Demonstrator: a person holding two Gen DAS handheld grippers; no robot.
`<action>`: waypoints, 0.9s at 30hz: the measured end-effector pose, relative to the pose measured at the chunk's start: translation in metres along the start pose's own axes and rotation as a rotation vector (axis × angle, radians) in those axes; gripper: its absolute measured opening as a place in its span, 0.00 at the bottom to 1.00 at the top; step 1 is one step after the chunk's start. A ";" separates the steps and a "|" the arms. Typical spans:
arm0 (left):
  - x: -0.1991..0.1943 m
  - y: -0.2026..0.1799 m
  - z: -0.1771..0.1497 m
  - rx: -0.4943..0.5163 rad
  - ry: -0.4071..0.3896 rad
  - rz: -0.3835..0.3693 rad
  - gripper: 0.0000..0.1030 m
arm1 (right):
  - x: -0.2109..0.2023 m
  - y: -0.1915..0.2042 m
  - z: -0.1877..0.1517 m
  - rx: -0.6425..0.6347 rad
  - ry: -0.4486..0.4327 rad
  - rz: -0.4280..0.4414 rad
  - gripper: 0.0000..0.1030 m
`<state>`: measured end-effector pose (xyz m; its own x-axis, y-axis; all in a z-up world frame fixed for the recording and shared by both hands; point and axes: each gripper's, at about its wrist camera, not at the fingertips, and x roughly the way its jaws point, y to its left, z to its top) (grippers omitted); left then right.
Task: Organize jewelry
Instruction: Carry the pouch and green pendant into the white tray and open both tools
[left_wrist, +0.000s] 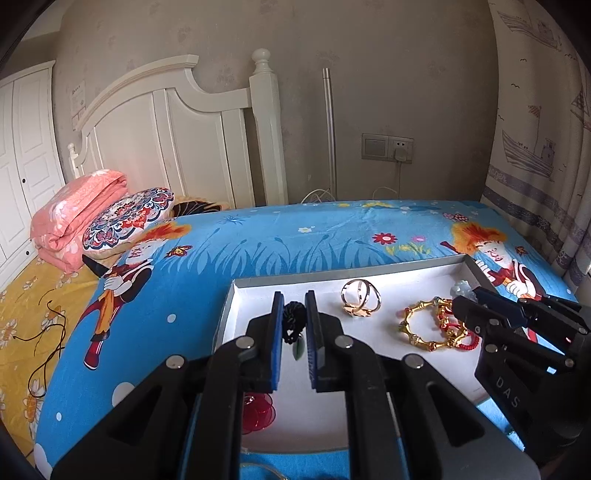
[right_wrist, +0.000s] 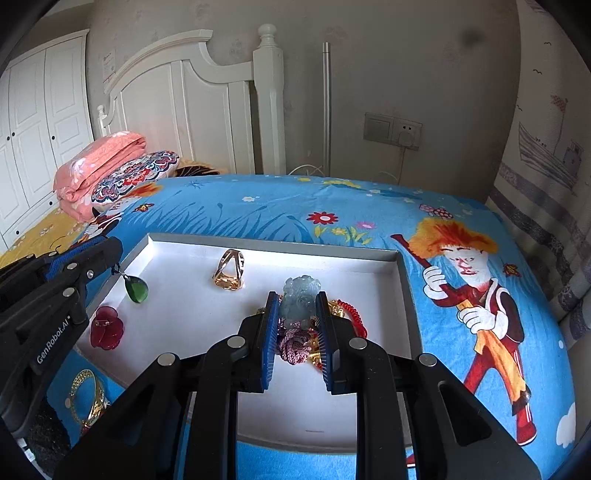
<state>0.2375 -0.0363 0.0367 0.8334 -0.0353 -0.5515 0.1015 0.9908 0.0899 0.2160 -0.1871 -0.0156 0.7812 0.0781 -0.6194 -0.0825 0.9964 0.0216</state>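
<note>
A white tray (left_wrist: 369, 369) lies on the blue bedsheet. My left gripper (left_wrist: 294, 306) is shut on the black cord (left_wrist: 293, 317) of a green pendant (right_wrist: 137, 290), which hangs just above the tray's left side. My right gripper (right_wrist: 296, 306) is shut on a pale jade carved pendant (right_wrist: 301, 301) with a purple knotted cord (right_wrist: 295, 345), over the tray's right part. Under it lie a gold bangle (left_wrist: 424, 328) and a red cord bracelet (left_wrist: 465, 338). A gold ring (right_wrist: 229, 271) and a red flower brooch (right_wrist: 107, 328) also lie in the tray.
A gold beaded bracelet (right_wrist: 86, 397) lies on the sheet left of the tray's near corner. Folded pink quilt (left_wrist: 77, 218) and a patterned pillow (left_wrist: 127, 218) sit at the bed's far left. Curtain on the right, headboard behind.
</note>
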 end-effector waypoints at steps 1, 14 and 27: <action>0.006 0.000 0.001 0.000 0.014 0.006 0.11 | 0.005 0.002 0.002 0.001 0.010 -0.004 0.19; 0.033 0.011 -0.010 -0.022 0.080 0.070 0.46 | 0.022 0.002 0.003 0.031 0.033 -0.003 0.41; -0.032 0.022 -0.034 -0.037 -0.024 0.110 0.81 | -0.047 -0.020 -0.014 -0.013 -0.052 0.010 0.41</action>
<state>0.1943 -0.0090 0.0281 0.8514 0.0707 -0.5198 -0.0105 0.9930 0.1180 0.1721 -0.2110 0.0017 0.8113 0.0901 -0.5776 -0.0980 0.9950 0.0176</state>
